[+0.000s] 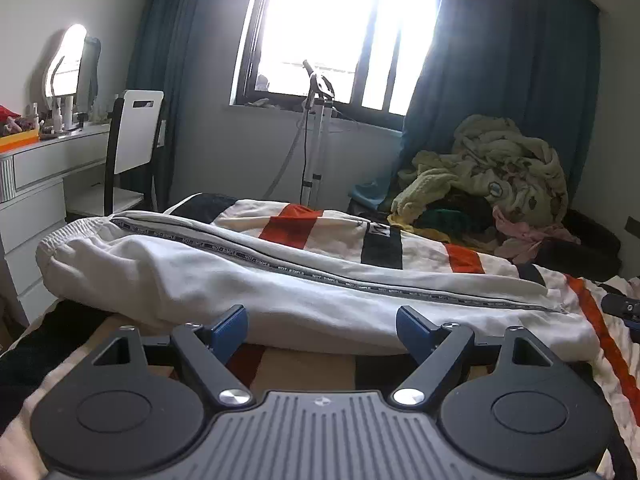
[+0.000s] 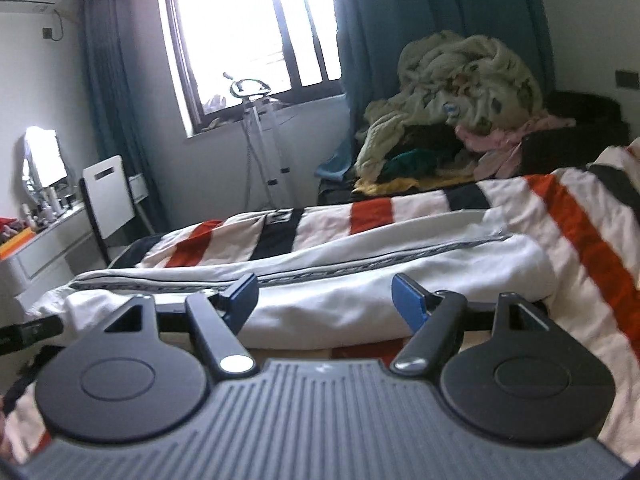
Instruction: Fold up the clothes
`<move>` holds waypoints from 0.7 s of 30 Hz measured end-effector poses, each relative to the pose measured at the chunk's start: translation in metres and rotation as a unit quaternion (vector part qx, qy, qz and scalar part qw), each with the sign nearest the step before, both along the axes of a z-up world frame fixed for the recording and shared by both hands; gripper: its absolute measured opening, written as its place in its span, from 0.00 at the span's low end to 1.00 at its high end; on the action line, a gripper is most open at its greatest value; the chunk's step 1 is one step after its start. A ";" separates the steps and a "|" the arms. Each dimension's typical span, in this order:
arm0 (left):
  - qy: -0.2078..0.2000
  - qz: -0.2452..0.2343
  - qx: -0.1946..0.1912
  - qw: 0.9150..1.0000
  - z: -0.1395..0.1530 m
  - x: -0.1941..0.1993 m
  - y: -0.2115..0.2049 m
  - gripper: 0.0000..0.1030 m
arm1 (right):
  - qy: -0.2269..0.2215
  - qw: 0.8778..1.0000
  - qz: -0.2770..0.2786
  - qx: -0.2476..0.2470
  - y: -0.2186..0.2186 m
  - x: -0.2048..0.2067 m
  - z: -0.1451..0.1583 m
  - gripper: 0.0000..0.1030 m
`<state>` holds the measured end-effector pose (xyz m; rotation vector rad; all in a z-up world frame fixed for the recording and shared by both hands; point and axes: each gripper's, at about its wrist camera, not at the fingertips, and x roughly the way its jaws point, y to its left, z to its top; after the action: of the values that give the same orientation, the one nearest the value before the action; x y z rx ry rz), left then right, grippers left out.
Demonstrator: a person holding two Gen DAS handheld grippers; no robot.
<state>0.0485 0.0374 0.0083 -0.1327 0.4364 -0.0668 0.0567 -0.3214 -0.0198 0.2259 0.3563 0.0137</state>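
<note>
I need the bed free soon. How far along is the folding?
Early. The white trousers lie lengthwise on the striped bedspread, legs apparently laid together, but not folded shorter. Nothing is in hand: the left gripper and right gripper are both open at the near edge, apart from the cloth. The clothes pile behind is untouched.

White trousers (image 1: 224, 280) soft matt cloth; striped bedsheet (image 1: 424, 254) woven cloth
</note>
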 end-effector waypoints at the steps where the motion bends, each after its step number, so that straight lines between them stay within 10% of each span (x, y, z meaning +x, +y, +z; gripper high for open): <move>1: 0.000 0.001 0.002 1.000 0.000 0.000 0.000 0.80 | 0.000 1.000 -0.002 -0.001 -0.001 0.000 -0.001 0.73; 21: 0.018 0.024 -0.035 0.999 -0.005 0.012 0.024 0.81 | 0.029 0.999 -0.015 -0.006 -0.003 0.003 -0.014 0.73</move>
<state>0.0600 0.0619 0.0037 -0.2130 0.4667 -0.0331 0.0597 -0.3244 -0.0337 0.2202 0.4097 -0.0244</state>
